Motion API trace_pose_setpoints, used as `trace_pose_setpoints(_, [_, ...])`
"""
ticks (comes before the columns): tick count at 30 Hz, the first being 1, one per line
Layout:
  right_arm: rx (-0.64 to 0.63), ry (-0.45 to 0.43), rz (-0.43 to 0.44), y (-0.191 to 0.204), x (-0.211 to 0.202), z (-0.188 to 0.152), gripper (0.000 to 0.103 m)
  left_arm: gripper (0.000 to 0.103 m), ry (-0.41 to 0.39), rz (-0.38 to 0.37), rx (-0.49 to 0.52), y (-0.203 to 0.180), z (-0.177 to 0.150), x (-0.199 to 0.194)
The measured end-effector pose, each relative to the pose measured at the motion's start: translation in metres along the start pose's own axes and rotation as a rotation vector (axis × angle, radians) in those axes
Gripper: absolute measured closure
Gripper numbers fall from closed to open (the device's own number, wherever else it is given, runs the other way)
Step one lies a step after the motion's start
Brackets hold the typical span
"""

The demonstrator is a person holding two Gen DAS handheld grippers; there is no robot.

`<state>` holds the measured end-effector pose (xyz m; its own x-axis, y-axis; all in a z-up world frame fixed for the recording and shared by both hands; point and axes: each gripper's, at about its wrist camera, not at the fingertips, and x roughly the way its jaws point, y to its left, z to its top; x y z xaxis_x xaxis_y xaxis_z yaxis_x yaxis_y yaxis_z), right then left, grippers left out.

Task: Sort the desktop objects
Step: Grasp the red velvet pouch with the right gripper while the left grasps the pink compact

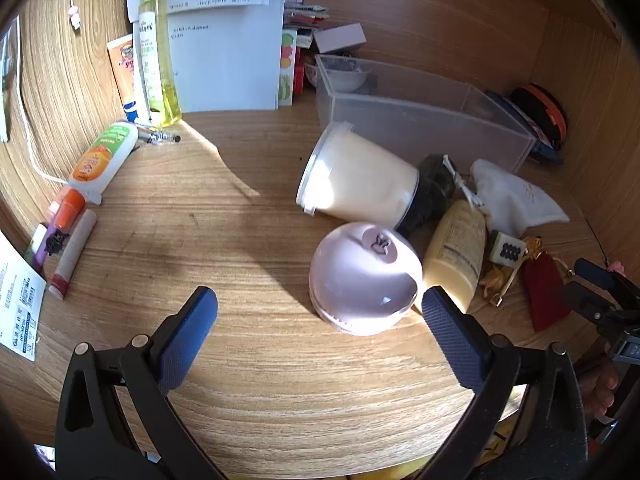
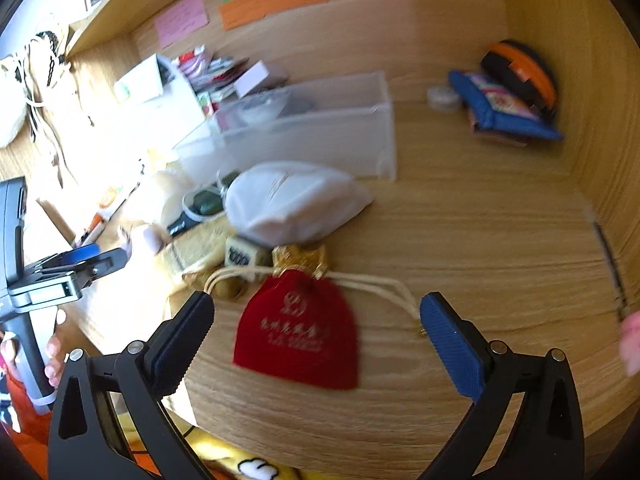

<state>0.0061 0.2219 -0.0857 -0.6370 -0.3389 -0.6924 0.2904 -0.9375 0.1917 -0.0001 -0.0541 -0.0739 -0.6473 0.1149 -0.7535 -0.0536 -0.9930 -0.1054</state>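
Red pouch between spread right hand-held gripper; left hand-held gripper apart, empty.

Left hand-held gripper gapes empty beside the pink round case.

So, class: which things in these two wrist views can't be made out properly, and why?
- Red pouch lettering: right wrist view, motion blur.
- Clear bin contents: left wrist view, frosted wall hides most.
- Sticky notes: right wrist view, writing too small.
- Yellow bottle: left wrist view, partly behind pink dome.
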Motion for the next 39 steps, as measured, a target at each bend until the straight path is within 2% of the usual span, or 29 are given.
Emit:
trace_pose_setpoints(3, [-0.025, 0.029, -0.009, 0.005, 0.011, -0.002, 0.010, 0.000, 0.024, -0.025, 0.010, 0.002, -0.003, 0.005])
trace_pose_setpoints(6, [-0.050, 0.052, -0.022, 0.009, 0.021, -0.003, 0.017, 0.000, 0.026, -0.020, 0.023, 0.002, -0.006, 0.009])
trace_pose_setpoints(11, [-0.078, 0.035, -0.041, 0.012, 0.026, -0.002, 0.021, 0.000, 0.042, -0.044, 0.013, 0.005, -0.003, 0.017])
trace_pose_setpoints(16, [-0.114, 0.022, -0.078, 0.014, 0.029, 0.000, 0.035, 0.000, 0.037, -0.030, 0.033, 0.001, 0.002, 0.023])
trace_pose_setpoints(21, [-0.141, 0.004, -0.104, 0.020, 0.033, 0.002, 0.044, 0.000, 0.032, -0.024, 0.051, -0.001, 0.006, 0.029])
trace_pose_setpoints(23, [-0.147, -0.003, -0.109, 0.020, 0.033, 0.002, 0.047, 0.006, 0.032, -0.025, 0.060, -0.003, 0.008, 0.031])
trace_pose_setpoints(26, [-0.143, -0.008, -0.100, 0.019, 0.032, 0.003, 0.060, 0.015, 0.029, -0.025, 0.085, -0.009, 0.011, 0.034])
trace_pose_setpoints(31, [-0.123, -0.011, -0.081, 0.014, 0.030, 0.003, 0.072, 0.018, 0.023, -0.009, 0.106, -0.015, 0.014, 0.039])
trace_pose_setpoints(33, [-0.103, -0.012, -0.070, 0.011, 0.029, 0.003, 0.074, 0.025, 0.019, -0.011, 0.119, -0.018, 0.014, 0.039])
trace_pose_setpoints(35, [-0.086, -0.012, -0.058, 0.007, 0.027, 0.004, 0.075, 0.041, 0.015, -0.013, 0.158, -0.025, 0.013, 0.038])
trace_pose_setpoints(39, [-0.059, -0.031, -0.032, 0.001, 0.016, 0.007, 0.076, 0.041, 0.016, -0.024, 0.171, -0.027, 0.011, 0.036])
